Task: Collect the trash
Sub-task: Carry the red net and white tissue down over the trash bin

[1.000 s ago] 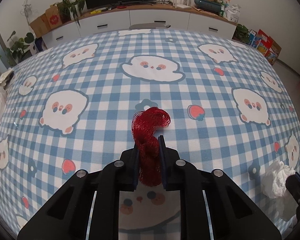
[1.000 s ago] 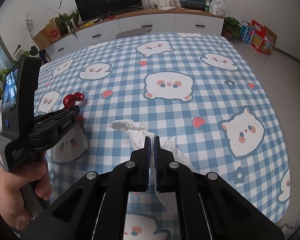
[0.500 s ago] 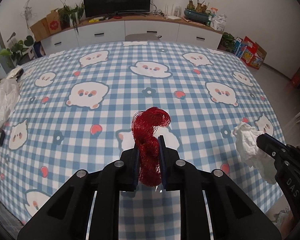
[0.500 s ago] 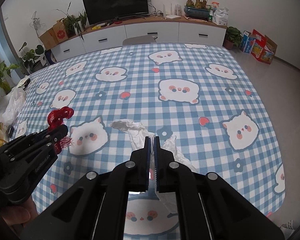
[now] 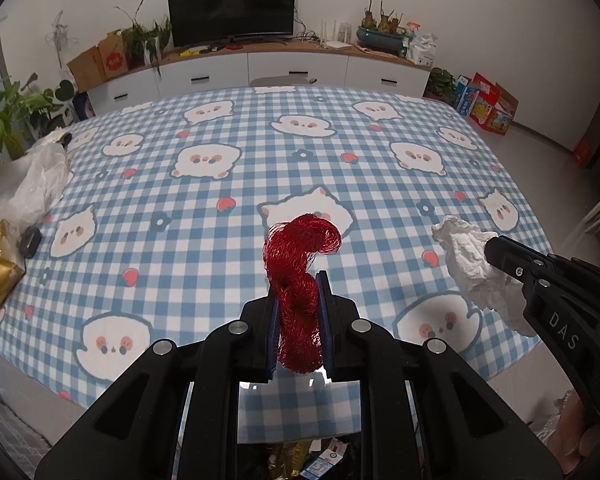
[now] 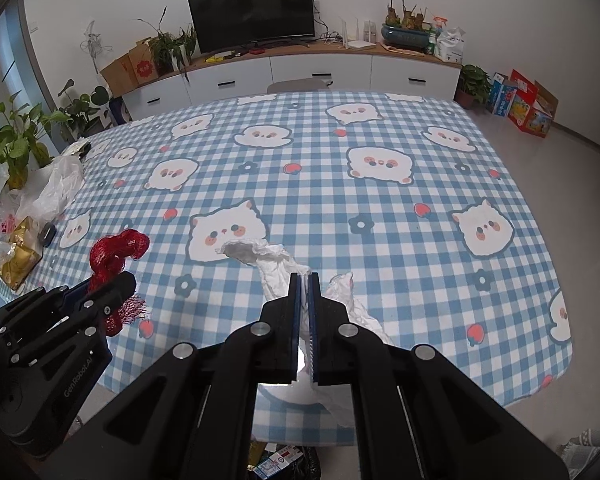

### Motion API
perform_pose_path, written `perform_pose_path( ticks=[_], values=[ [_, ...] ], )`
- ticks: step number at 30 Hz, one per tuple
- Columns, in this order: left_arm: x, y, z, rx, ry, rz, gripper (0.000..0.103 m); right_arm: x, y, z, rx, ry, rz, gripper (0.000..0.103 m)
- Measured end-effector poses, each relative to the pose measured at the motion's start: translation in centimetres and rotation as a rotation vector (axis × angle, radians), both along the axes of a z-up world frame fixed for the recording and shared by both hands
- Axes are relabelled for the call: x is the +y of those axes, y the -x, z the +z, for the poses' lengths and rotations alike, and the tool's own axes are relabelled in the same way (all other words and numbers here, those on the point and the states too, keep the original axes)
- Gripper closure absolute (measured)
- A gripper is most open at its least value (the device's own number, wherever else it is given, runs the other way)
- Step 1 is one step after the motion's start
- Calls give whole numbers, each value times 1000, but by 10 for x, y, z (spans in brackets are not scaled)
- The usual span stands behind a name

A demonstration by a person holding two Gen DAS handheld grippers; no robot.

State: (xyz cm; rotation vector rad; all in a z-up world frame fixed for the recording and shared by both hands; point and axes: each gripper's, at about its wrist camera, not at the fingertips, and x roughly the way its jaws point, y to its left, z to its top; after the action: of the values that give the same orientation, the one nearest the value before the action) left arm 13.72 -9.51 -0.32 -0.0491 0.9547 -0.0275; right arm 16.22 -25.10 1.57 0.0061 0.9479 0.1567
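Your left gripper (image 5: 299, 280) is clamping the red mesh netting (image 5: 298, 264) above the checked tablecloth (image 5: 204, 200). Your right gripper (image 6: 304, 280), beside it, is pinching the crumpled white tissue (image 6: 274, 260) tight over that tablecloth's near edge.

On the table (image 5: 380, 208), a plastic bag (image 5: 36, 184) lies at the left edge, with a sideboard (image 5: 256, 68) behind.

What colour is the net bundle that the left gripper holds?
Red. The net bundle shows best in the left wrist view, clamped in the left gripper.
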Motion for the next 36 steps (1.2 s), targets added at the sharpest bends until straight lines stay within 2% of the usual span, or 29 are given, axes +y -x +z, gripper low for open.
perform_pose_path(
  ticks=[6, 10, 18, 27, 36],
  values=[
    [3, 33, -4, 11, -7, 2, 87, 5, 32, -3, 7, -1, 7, 100],
    [9, 53, -11, 28, 17, 17, 87, 6, 50, -9, 21, -2, 5, 100],
    [16, 93, -27, 51, 15, 41, 87, 5, 88, -30, 57, 12, 8, 100],
    [19, 136, -65, 107, 29, 41, 87, 4, 131, -64, 101, 16, 1, 100],
    [22, 167, -118, 167, 45, 54, 87, 8, 162, -110, 141, 18, 5, 100]
  ],
)
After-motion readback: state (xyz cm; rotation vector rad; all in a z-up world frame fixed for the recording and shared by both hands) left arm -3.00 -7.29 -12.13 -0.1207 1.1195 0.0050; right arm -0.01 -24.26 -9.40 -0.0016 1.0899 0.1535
